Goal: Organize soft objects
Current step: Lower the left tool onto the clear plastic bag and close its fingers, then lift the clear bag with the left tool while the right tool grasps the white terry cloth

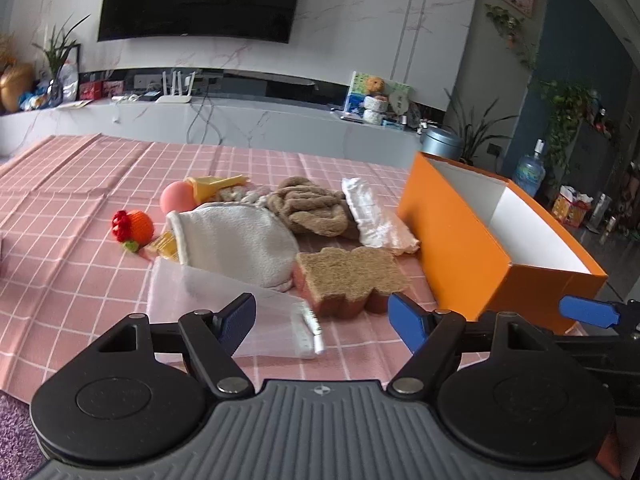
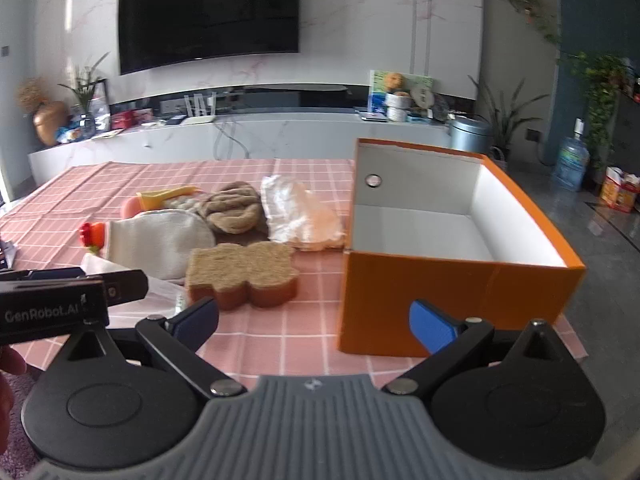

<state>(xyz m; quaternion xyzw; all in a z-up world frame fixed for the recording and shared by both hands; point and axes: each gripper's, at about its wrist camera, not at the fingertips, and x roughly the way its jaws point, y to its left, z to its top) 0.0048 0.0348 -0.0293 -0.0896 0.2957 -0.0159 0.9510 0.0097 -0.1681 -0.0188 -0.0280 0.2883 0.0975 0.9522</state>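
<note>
i have both tools back at the near edge of the bench (image 1: 80, 184), nothing picked yet. my left gripper (image 1: 322, 320) has its jaws wide apart and empty, and my right gripper (image 2: 314, 320) likewise. the soft pile lies mid-bench: the brown sponge (image 1: 350, 276) nearest, the cream cloth (image 1: 240, 240) beside it. the orange box (image 2: 460, 280) stands to the right, apparently empty. i judge the next move is to reach forward and close on the sponge.

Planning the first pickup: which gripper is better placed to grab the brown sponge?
Left, probably. The left gripper has its open jaws almost framing the sponge. The right gripper, also open, faces the gap between the sponge and the empty orange box.
</note>
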